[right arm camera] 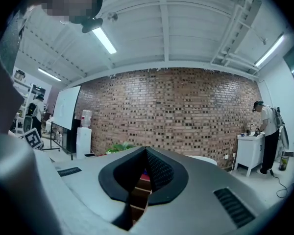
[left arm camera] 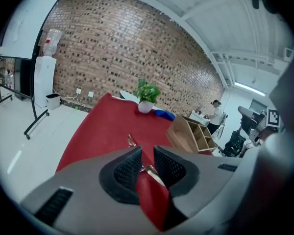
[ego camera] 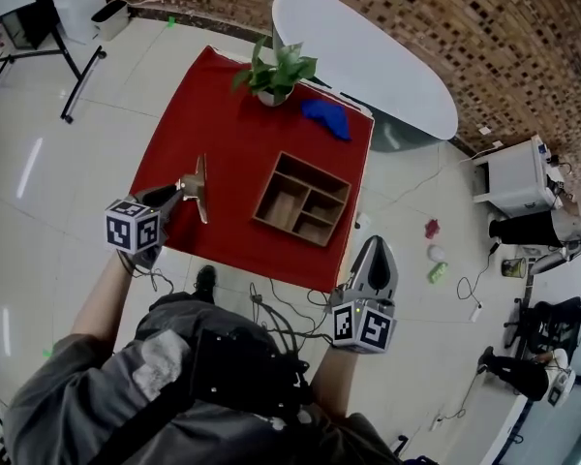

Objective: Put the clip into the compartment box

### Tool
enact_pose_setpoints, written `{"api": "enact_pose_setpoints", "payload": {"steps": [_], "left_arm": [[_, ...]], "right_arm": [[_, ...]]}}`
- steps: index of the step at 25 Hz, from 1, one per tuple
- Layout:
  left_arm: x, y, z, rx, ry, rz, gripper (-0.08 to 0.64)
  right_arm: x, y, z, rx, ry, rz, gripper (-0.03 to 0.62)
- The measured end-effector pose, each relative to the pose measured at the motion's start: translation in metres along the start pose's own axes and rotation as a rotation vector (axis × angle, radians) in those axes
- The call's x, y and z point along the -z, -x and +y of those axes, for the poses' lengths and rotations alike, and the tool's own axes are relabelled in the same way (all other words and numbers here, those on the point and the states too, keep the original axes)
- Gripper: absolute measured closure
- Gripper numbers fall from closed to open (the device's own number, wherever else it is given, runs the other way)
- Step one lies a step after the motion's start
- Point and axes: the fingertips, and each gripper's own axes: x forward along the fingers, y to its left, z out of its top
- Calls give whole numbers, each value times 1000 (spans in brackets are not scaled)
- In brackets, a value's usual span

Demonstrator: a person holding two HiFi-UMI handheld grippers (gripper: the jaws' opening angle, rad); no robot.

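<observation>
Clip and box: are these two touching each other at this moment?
Apart. The head view shows the clip left of the box, with a bare strip of the red table plainly visible between them.

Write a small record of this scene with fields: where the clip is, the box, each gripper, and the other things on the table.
clip: on the red table, between the left gripper's jaws
compartment box: wooden, right of the clip, compartments look empty
left gripper: open, pads not pressing on the clip
right gripper: shut, holds nothing
other things: potted plant and blue cloth at the far edge
</observation>
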Motion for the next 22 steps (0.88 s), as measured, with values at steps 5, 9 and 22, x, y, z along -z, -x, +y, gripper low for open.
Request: {"api": "enact_pose_setpoints", "payload": {"steps": [5,9,22], "left_arm": [[8,-35,31,-30,40,100,399],[6,-60,39,12,67,144,399],[10,-96,33,37,107,290,425]], "right_arm": [[7,-30,-1,30,-1,15,588],[16,-54,1,38,4,32,588],[26,-61,-25,103,10,35,588]]}}
